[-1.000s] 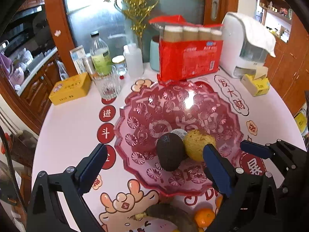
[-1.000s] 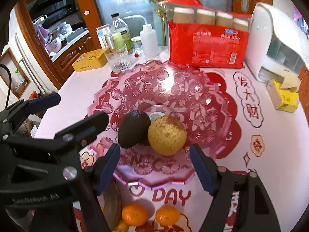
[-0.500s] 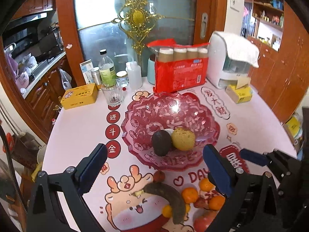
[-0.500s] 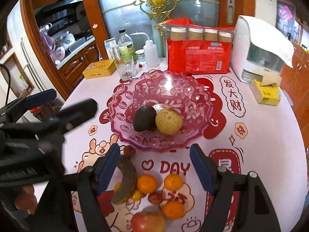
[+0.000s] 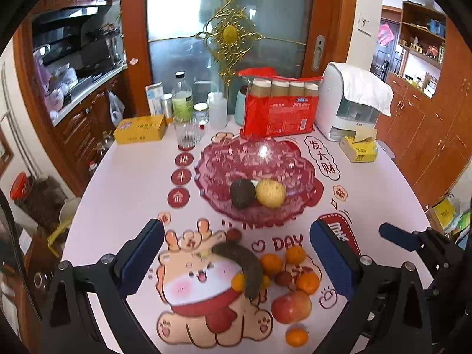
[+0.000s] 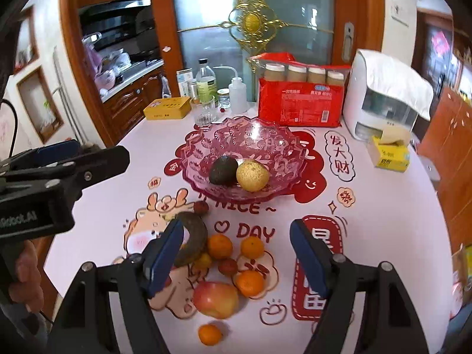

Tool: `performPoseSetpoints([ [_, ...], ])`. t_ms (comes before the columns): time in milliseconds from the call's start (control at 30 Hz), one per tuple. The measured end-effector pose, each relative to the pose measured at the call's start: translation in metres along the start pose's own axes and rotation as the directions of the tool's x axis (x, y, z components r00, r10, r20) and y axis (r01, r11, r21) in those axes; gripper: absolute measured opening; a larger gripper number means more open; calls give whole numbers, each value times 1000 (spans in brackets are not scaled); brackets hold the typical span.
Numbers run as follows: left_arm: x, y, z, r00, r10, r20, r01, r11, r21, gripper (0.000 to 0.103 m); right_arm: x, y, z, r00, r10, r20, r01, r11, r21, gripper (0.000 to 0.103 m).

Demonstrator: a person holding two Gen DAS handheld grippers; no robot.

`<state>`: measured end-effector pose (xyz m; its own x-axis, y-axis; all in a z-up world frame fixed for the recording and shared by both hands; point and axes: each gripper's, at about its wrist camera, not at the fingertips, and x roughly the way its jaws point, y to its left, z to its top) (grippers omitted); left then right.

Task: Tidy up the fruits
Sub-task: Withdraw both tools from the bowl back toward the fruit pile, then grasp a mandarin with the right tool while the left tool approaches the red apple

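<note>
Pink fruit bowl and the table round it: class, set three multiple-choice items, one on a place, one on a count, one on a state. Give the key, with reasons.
1. Where does the apple lie?
A. in the pink bowl
B. on the table, nearer the camera than the bowl
C. between the right tongs

2. How many fruits are in the pink bowl?
A. one
B. two
C. four

3. How do the right tongs stand?
A. open and empty
B. shut on the apple
C. shut on the avocado

Key: 1 B, the apple rests on the tablecloth among the oranges; 2 B, only the avocado and a yellow fruit lie in it; 3 A, its fingers are spread wide, holding nothing.
</note>
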<state>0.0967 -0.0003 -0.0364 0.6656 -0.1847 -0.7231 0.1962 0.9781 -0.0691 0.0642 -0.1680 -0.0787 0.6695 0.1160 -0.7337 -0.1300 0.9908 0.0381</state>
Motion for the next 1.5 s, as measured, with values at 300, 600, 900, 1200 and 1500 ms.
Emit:
performPoseSetpoints([
  [300,-5,13,-55,998,29,-48,-30,999,-23,99,5,4,-51,999,-4,-45,0,996,-91,75],
  [600,25,21,-125,985,29,-170,-33,999,-25,99,26,25,-115,990,66,-123,-86,982,-166,75],
  [900,42,4,-156,983,-24,-185,25,1000,2,99,65,26,-158,965,121,-233,-155,979,-133,65],
  [1200,69,-11,-169,976,-26,-218,28,1000,7,96,96,29,-175,950,144,-276,-181,977,-113,48],
  [1500,89,-32,-166,969,-64,-240,67,998,3,96,90,18,-179,951,160,-266,-189,978,-89,35],
])
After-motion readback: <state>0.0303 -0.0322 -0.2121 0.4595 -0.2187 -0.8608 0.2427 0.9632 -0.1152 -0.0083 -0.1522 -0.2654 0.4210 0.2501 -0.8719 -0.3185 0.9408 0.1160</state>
